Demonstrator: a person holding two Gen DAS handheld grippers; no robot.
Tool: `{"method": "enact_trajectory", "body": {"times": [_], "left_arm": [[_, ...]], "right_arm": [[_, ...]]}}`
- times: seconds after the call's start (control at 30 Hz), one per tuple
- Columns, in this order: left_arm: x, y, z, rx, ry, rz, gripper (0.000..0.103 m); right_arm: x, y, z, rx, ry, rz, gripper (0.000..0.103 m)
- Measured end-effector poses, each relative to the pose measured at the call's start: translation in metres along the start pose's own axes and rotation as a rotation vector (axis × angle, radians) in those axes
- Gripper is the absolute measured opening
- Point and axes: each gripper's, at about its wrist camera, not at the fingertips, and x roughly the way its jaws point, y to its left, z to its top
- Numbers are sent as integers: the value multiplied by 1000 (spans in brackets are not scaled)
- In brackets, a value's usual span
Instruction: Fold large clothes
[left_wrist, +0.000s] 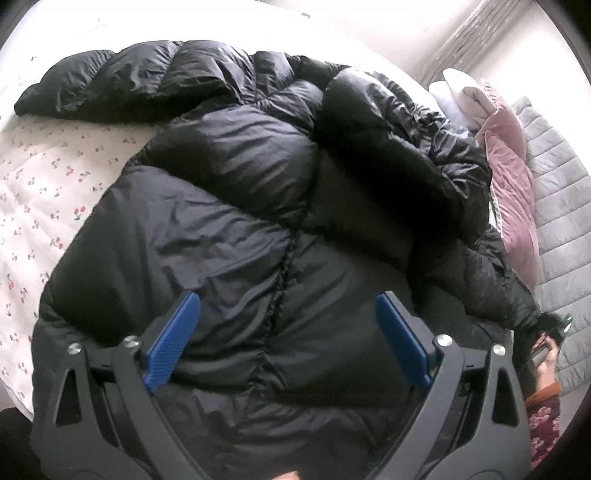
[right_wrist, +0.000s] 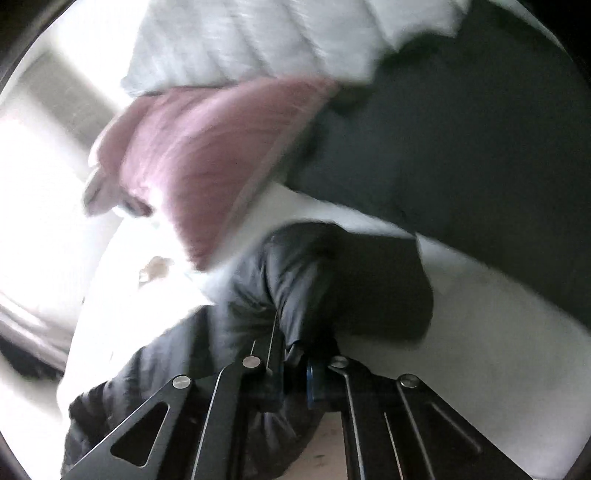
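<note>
Black puffer jacket (left_wrist: 258, 221) is lying on the bed (left_wrist: 55, 166); your left gripper (left_wrist: 288, 317) is hovering wide-jawed, your right gripper (right_wrist: 295, 354) is pinching its sleeve (right_wrist: 314, 280).

Left wrist view: sharp, daylight strong from the upper right by the curtain (left_wrist: 476, 33); upper bed sheet (left_wrist: 55, 155) washed out to white. Black puffer jacket (left_wrist: 258, 206) shows soft sheen, deep shadow in its folds. Fisheye bends edges, dark vignette in corners. Right wrist view: heavy motion blur throughout, pink pillow (right_wrist: 207, 155) smeared, left side blown out by glare
</note>
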Motion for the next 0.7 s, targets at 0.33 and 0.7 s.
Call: {"method": "enact_trajectory", "body": {"times": [0.33,0.7], "left_arm": [[-17,21,7,-33,-53,-30,96],[-43,32,40,-33,-119,-30,96]], "right_arm": [[-133,217,-14,-368,-194,254,6],[-185,462,-209,-836,-79,541,6]]}}
